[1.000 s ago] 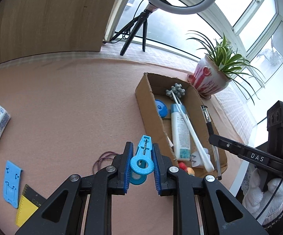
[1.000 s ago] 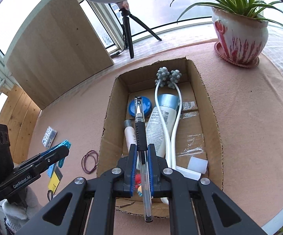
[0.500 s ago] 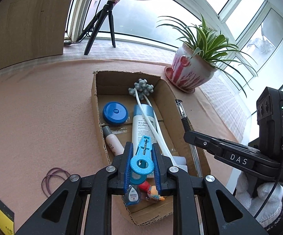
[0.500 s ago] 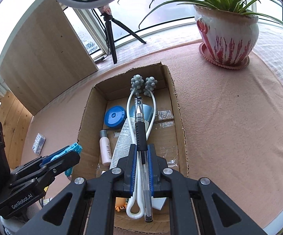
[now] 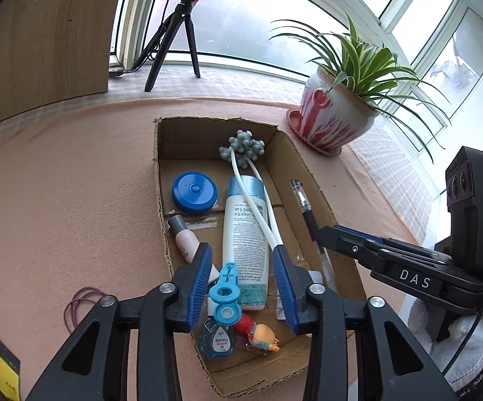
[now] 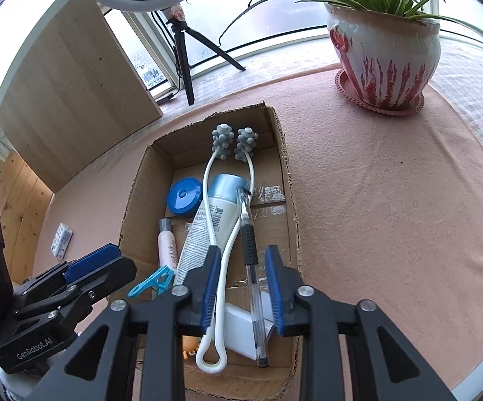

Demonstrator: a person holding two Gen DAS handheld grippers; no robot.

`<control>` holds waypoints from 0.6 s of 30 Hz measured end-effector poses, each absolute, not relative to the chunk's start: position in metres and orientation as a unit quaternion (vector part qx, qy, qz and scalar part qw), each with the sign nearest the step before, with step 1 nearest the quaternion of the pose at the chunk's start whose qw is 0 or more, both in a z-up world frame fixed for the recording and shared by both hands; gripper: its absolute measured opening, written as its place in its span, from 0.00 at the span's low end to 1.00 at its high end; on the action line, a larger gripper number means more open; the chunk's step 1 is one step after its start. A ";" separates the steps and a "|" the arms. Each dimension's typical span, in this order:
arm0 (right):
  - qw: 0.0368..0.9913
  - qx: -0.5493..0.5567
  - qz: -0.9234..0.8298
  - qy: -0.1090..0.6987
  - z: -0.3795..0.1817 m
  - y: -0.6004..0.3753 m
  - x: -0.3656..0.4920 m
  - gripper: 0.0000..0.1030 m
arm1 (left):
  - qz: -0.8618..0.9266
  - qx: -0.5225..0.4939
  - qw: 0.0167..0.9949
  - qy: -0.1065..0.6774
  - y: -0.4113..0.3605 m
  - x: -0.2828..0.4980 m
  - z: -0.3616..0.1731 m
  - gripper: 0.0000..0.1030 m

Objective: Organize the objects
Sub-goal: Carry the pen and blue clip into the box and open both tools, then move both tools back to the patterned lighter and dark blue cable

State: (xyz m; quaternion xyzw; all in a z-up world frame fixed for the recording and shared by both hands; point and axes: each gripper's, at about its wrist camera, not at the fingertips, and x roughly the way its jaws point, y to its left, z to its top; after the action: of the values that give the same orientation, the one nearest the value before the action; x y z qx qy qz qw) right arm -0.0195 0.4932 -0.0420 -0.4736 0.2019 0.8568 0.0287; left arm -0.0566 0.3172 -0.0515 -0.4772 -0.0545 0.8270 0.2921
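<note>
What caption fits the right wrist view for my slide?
Right gripper, jaws open, above the clear pen over the cardboard box of toiletries.

A: Left gripper [image 5: 243, 277] is seen with its jaws spread wide; nothing is clamped between the blue pads [image 5: 200, 282]. It is angled forward and downward.

B: Confirmed from the right wrist view, where the left gripper [image 6: 97, 269] is seen at the lower left. Right gripper [image 6: 243, 287] is likewise spread apart, pads [image 6: 274, 292] clear of contact. It is pointed forward and downward.

A: A white-gloved hand [image 5: 455, 344] is noted beneath the right gripper [image 5: 328, 234], at its rear.
</note>
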 end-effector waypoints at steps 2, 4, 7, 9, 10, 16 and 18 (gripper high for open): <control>0.037 -0.470 0.858 0.204 -0.041 0.494 -0.018 0.42 | 0.828 -0.476 0.292 -0.058 0.314 -0.055 -0.051 0.50; 0.034 -0.469 0.858 0.207 -0.041 0.494 -0.018 0.42 | 0.828 -0.476 0.291 -0.056 0.311 -0.054 -0.051 0.50; 0.034 -0.466 0.860 0.207 -0.038 0.491 -0.018 0.42 | 0.827 -0.478 0.289 -0.059 0.306 -0.052 -0.050 0.50; 0.034 -0.464 0.860 0.210 -0.037 0.489 -0.018 0.42 | 0.828 -0.477 0.288 -0.062 0.300 -0.051 -0.049 0.50; 0.033 -0.464 0.860 0.212 -0.037 0.488 -0.018 0.42 | 0.828 -0.478 0.287 -0.062 0.297 -0.050 -0.048 0.50; 0.023 -0.460 0.860 0.217 -0.033 0.475 -0.019 0.43 | 0.832 -0.479 0.273 -0.068 0.267 -0.048 -0.041 0.50; 0.018 -0.460 0.861 0.215 -0.032 0.467 -0.019 0.43 | 0.833 -0.479 0.267 -0.074 0.253 -0.048 -0.038 0.50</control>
State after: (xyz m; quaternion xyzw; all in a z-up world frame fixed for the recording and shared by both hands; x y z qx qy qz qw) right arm -0.0194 0.4674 -0.0316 -0.4598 0.2147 0.8615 0.0182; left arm -0.0477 0.2533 -0.0381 -0.4794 -0.0744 0.8328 0.2668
